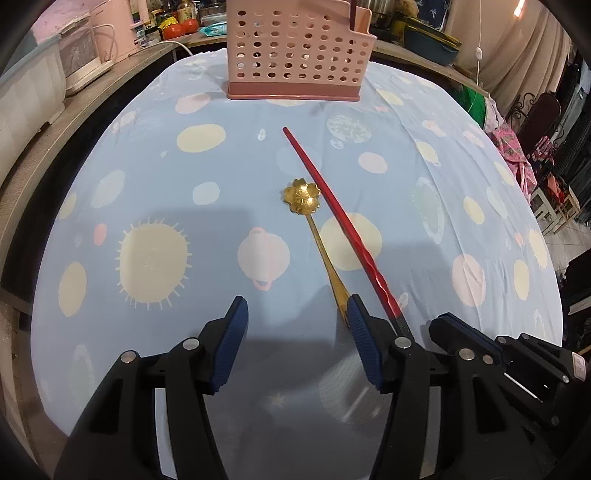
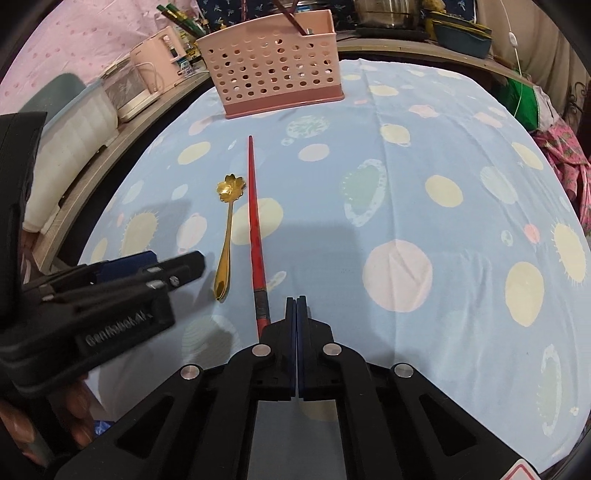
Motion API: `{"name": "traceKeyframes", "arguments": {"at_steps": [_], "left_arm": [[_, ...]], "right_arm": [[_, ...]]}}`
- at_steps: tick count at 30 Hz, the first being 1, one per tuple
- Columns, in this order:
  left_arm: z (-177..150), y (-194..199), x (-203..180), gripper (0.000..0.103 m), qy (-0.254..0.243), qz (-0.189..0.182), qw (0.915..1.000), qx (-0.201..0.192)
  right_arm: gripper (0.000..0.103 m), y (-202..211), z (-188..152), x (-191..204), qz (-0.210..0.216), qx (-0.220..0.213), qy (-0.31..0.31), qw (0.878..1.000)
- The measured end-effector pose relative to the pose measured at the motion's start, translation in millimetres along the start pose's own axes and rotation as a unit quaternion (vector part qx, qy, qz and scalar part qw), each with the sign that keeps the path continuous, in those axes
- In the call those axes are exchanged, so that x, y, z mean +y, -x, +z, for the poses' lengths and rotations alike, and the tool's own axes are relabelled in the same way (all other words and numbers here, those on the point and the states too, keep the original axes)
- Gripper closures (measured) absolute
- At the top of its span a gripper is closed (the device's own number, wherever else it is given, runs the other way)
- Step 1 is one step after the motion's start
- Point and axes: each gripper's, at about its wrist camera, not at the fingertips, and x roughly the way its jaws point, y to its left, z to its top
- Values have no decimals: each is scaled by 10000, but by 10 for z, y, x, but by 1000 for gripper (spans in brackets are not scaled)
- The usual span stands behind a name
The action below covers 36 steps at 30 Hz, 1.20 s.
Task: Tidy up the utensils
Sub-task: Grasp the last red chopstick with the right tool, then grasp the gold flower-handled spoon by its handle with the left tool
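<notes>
A red chopstick (image 1: 332,206) (image 2: 254,221) lies on the blue patterned tablecloth (image 1: 147,184), pointing toward a pink perforated utensil holder (image 1: 295,48) (image 2: 273,66) at the far edge. A gold flower-bowl spoon (image 1: 301,195) (image 2: 229,214) lies just left of it. My left gripper (image 1: 297,314) is open, low over the cloth; its right finger covers the spoon handle's end. My right gripper (image 2: 296,306) is shut and empty, its tips just right of the chopstick's near end. It also shows in the left wrist view (image 1: 454,325). A dark chopstick (image 2: 291,16) stands in the holder.
A wooden counter (image 1: 110,85) runs along the left and back with a pink appliance (image 2: 155,55), white boxes, tomatoes and bowls. Chairs and pink cloth (image 1: 517,147) stand off the table's right side. The left gripper's body (image 2: 92,306) fills the right wrist view's lower left.
</notes>
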Motion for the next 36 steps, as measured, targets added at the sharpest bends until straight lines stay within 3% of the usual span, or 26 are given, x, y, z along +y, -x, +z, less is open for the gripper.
{"name": "traceKeyframes", "arguments": {"at_steps": [6,11,14,23,29,34,36], "left_arm": [[30,4,182,50,284,102,9995,1],[13,-27,164,49,273,78,9996,53],[9,-43,112,49,205,15,9998,79],[-11,-95,-99,43,-80,-224,9997,113],[-40,-101,-91,63,-90,-258,9996,42],[-91,-77,-73,93,-144,-324,9994,5],[-99,-60,-37,93,-79,-414,9991,28]], "right_arm": [[84,14,-9,181,131,-38,352,9993],[84,-123,-14,223,68,177,443,9988],[95,-150,-5,182,-33,179,418,9990],[96,-78,6,-66,-192,74,48,9998],[96,-79,-7,-101,-162,85,-42,9998],[96,-81,-10,-104,-133,83,-47,9999],[96,-76,-15,-108,-122,76,-56,9999]]}}
